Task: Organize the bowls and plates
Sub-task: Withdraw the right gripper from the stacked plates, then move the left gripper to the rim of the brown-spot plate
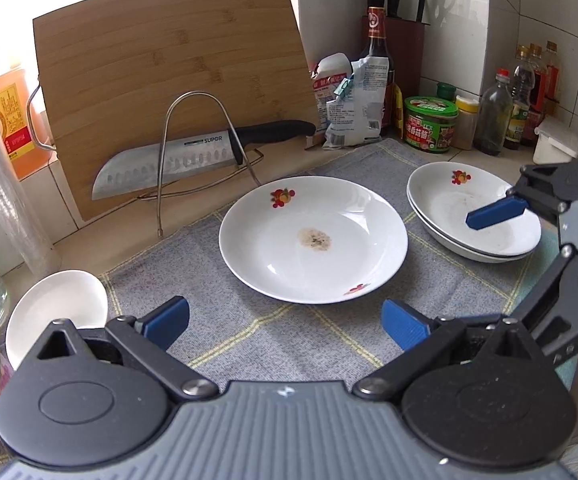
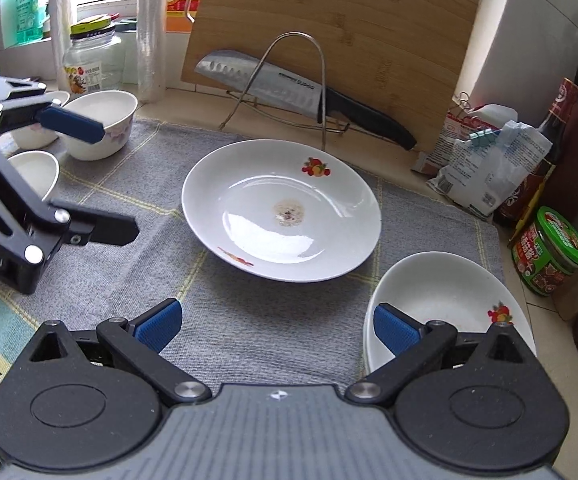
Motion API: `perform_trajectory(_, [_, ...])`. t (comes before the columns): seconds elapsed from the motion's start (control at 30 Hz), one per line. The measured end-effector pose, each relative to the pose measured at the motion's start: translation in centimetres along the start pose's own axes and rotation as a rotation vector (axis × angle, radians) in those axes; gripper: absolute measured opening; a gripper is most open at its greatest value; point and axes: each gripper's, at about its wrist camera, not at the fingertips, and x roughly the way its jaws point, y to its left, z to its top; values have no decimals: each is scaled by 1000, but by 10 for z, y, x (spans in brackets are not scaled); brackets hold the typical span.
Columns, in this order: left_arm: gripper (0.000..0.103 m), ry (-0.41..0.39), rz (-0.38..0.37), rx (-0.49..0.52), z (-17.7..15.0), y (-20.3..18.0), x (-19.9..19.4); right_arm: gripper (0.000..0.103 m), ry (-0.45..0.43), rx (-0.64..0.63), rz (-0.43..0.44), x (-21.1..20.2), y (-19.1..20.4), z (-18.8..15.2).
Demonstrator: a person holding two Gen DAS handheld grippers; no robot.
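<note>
On the grey checked cloth (image 1: 249,332) that covers the counter, a white shallow plate with a small fruit print and a brown stain at its centre (image 1: 313,240) lies alone in the middle. To its right, near the jars, two more white fruit-print plates sit nested in a stack (image 1: 449,212). At the left edge of the cloth stand several white bowls (image 2: 101,124), one with a faint pink flower pattern, close together. The left gripper (image 1: 285,324) hangs over the near part of the cloth, just short of the stained plate, its blue-padded jaws spread wide with nothing between them. The right gripper (image 2: 275,326) is likewise held wide and empty; its right pad (image 2: 395,330) hovers over the near rim of the stacked plates, and from the left view one blue finger is seen above that stack. Behind the plates a bamboo cutting board (image 1: 169,80) leans against the wall, with a steel black-handled kitchen knife (image 1: 193,156) resting in a wire rack (image 1: 193,152) in front of it. A green-lidded sauce jar (image 1: 429,124) and bottles stand far right.
</note>
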Motion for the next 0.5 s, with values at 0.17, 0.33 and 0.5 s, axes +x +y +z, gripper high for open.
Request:
perform_trajectory(0.17, [102,44,-29,-23,11,14,11,103,30,-4,51,28,13,-5])
perform_trajectory(0.33, [102,96,-64,-58,27,24,28,103,30,1,60,45,20,-7])
perform_trajectory(0.5, [102,117,-75,-67,51,28,45,103,23,66,97,55,11,-9])
